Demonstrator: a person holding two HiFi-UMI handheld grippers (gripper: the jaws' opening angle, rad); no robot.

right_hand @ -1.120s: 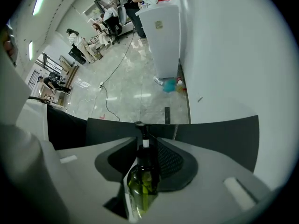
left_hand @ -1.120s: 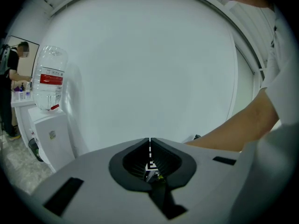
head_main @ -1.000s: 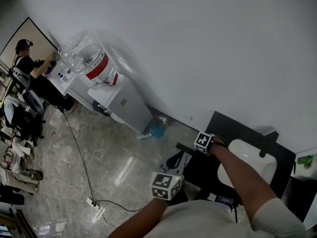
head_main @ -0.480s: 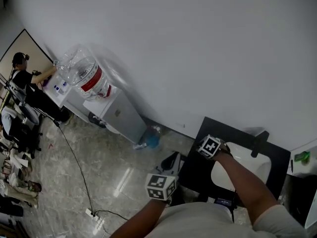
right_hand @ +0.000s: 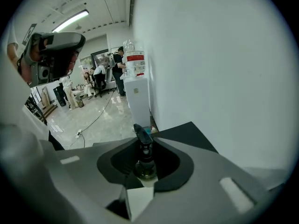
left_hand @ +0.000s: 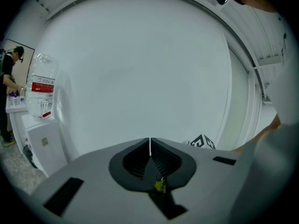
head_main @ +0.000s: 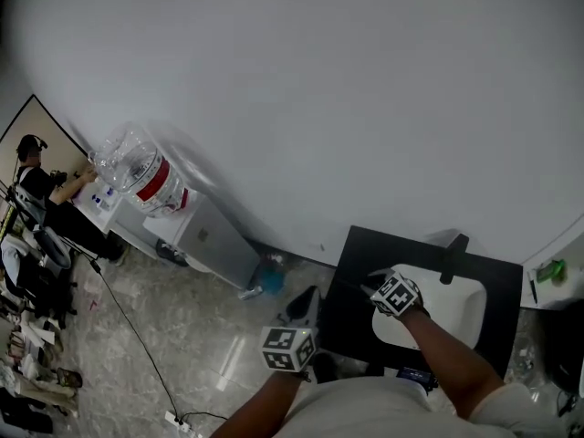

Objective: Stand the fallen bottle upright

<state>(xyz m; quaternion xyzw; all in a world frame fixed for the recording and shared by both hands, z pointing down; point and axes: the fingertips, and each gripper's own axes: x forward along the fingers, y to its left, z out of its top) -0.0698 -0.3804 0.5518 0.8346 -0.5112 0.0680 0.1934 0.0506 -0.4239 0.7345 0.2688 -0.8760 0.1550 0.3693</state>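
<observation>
In the right gripper view a small bottle (right_hand: 145, 164) with a dark cap lies lengthwise between my right gripper's (right_hand: 142, 133) jaws, cap pointing away from the camera. The jaws are closing and their tips sit against the bottle's neck and cap. From the head view the right gripper (head_main: 376, 288) hangs over the left rim of the white basin (head_main: 461, 304), and the bottle is hidden there. My left gripper (head_main: 304, 301) stays off the table's left edge. Seen from its own camera, the left gripper (left_hand: 149, 146) has its jaws together and faces the bare wall.
The basin sits in a black table (head_main: 356, 263) against the white wall, with a dark upright fixture (head_main: 453, 254) at its back. A water dispenser (head_main: 201, 235) stands to the left, with a blue container (head_main: 269, 279) on the floor beside it. A person (head_main: 32, 167) works at a far desk.
The head view has swung, bringing the table more into the middle. The right gripper has moved from the table's left edge to the basin's left rim. The left gripper has barely shifted.
</observation>
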